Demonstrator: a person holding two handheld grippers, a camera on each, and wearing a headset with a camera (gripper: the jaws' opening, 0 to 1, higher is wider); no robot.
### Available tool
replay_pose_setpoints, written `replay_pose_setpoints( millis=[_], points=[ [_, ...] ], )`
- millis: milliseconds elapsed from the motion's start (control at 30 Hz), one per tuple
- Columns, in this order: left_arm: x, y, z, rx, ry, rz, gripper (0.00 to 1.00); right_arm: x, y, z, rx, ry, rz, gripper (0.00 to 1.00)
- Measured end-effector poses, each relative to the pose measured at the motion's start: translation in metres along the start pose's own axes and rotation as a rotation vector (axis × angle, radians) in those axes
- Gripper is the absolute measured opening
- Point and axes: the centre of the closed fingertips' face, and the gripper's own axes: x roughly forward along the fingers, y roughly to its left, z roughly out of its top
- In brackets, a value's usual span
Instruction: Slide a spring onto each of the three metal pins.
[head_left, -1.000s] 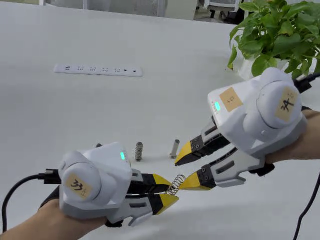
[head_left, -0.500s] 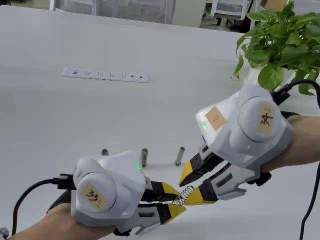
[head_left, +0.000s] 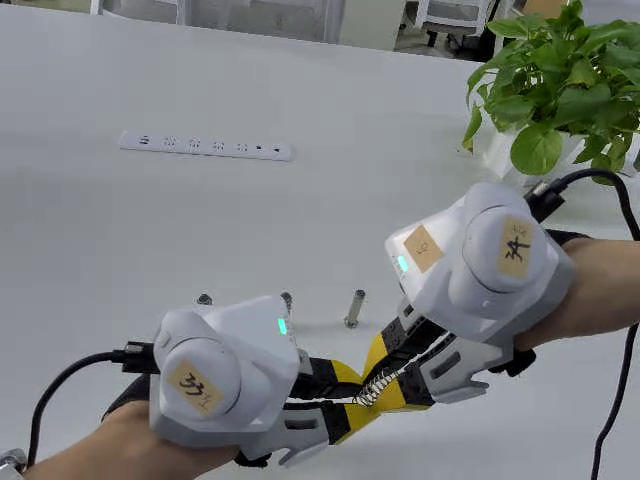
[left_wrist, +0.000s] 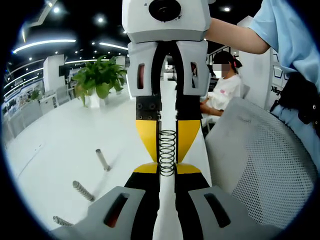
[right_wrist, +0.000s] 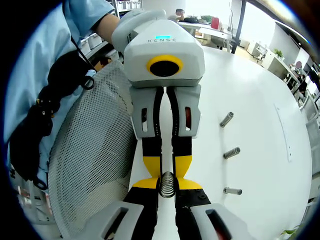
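A short metal spring (head_left: 371, 384) hangs in the air between my two grippers, which meet tip to tip. My left gripper (head_left: 352, 395) is shut on one end of the spring (left_wrist: 166, 150). My right gripper (head_left: 385, 377) comes from the right and its yellow fingers (left_wrist: 148, 140) press both sides of the spring (right_wrist: 167, 184). On the white table (head_left: 120, 240) beyond stand three pins: a bare pin (head_left: 353, 308), a spring-covered pin (head_left: 287, 299) half hidden behind the left gripper, and a third pin (head_left: 204, 299) that also carries a spring (left_wrist: 62, 221).
A white power strip (head_left: 205, 146) lies far back on the table. A potted plant (head_left: 555, 75) stands at the back right. A black cable (head_left: 60, 385) trails from the left gripper. A mesh chair (left_wrist: 270, 165) is near the table edge.
The right gripper's jaws, open around the spring's free end a second ago, have shut on it. Both grippers have drawn closer together.
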Motion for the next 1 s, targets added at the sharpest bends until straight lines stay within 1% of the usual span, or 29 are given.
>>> replay_pose_setpoints(
  millis=[67,200,300,400,500,567,733,800,867,1000],
  points=[
    [0.001,-0.001,-0.001,-0.002,0.008,-0.007,0.06,-0.001,0.001,0.0,0.003,0.0,-0.002,0.09],
    [0.002,0.0,0.0,-0.005,0.003,-0.008,0.06,-0.001,0.001,-0.001,0.009,0.0,-0.004,0.08],
    [0.003,-0.002,-0.001,-0.006,0.005,-0.008,0.06,0.0,0.002,-0.002,0.026,-0.001,-0.003,0.08],
    [0.003,-0.004,-0.004,-0.009,0.003,-0.006,0.06,0.002,0.003,-0.003,0.05,-0.004,0.006,0.08],
    [0.003,-0.005,-0.005,0.012,-0.004,0.006,0.07,0.004,0.003,-0.003,0.042,-0.011,0.0,0.07],
    [0.002,-0.005,-0.005,-0.001,-0.011,0.004,0.07,0.004,0.005,-0.002,0.042,-0.018,0.003,0.07],
    [-0.001,-0.003,-0.006,-0.01,-0.022,0.024,0.07,0.005,0.004,0.001,0.038,-0.028,-0.004,0.07],
    [-0.003,-0.004,-0.006,-0.013,-0.023,0.028,0.08,0.005,0.005,0.002,0.045,-0.036,0.004,0.07],
    [-0.005,-0.004,-0.007,-0.018,-0.028,0.042,0.09,0.005,0.005,0.004,0.044,-0.043,0.009,0.07],
    [-0.012,0.002,-0.014,-0.047,-0.026,0.078,0.13,0.005,0.004,0.005,0.036,-0.041,0.014,0.07]
  ],
)
